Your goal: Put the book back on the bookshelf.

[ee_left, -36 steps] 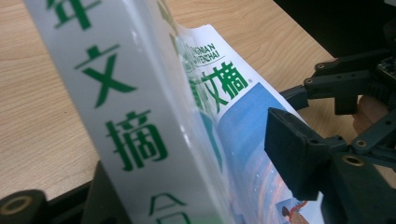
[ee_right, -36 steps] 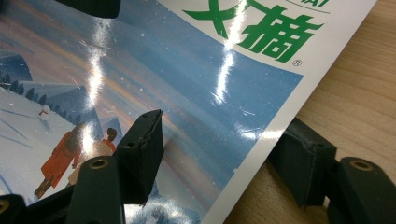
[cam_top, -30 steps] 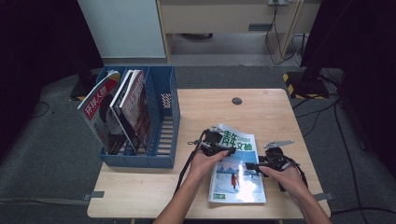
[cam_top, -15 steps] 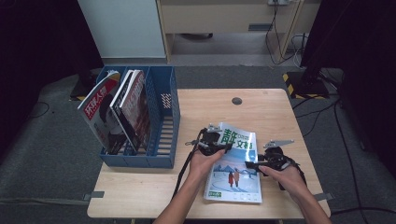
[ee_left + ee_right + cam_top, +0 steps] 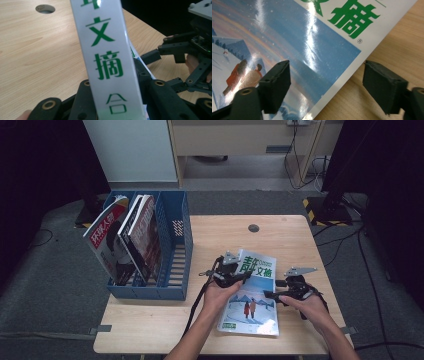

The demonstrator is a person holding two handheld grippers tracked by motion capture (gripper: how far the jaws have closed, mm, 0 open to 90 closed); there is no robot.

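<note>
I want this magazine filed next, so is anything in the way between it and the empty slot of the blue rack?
Nothing visible. The magazine, held at its upper left edge by the left claw, lies right of the blue file rack, with bare table between them. The rack's right slot stands empty.

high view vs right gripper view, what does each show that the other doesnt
High view alone: the blue rack holding upright magazines, the table's hole, and the left claw shut on the lying magazine's edge.

Right gripper view alone: close up, the right claw stands open, its jaws just widened, straddling the cover's edge without pressing.

Both: the magazine with green lettering and a snowy scene, on the wooden table.
</note>
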